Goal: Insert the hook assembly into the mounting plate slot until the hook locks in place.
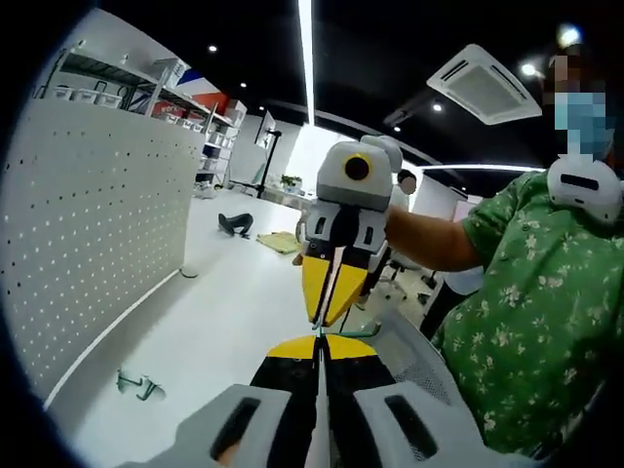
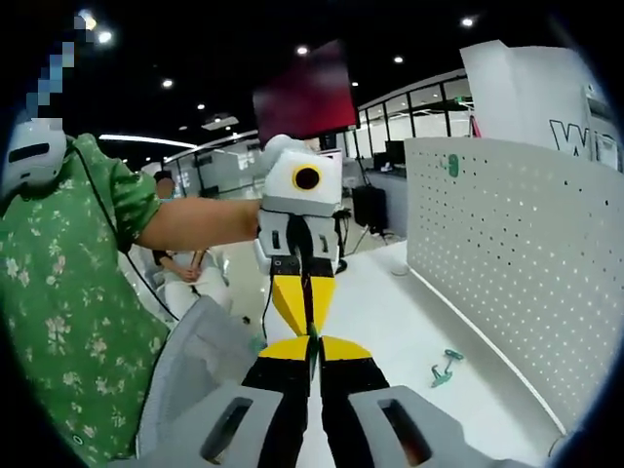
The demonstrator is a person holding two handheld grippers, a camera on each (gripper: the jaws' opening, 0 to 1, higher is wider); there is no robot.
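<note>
The white perforated mounting plate (image 1: 97, 224) stands upright along the left of the left gripper view and on the right of the right gripper view (image 2: 507, 263). A small green hook assembly (image 1: 136, 385) lies on the white table in front of the plate's foot, also seen lying there (image 2: 444, 369). My left gripper (image 1: 319, 339) and right gripper (image 2: 312, 339) point at each other above the table, yellow tips nearly touching, well clear of the hook. Both are shut with nothing between the jaws. The right gripper (image 1: 321, 320) faces the left camera; the left gripper (image 2: 307, 330) faces the right camera.
A person in a green patterned shirt (image 1: 526, 322) stands beside the table, arms stretched out over it. A grey mesh chair back (image 2: 195, 361) sits at the table edge. A dark object (image 1: 234, 224) and a yellowish cloth (image 1: 280, 242) lie far down the table.
</note>
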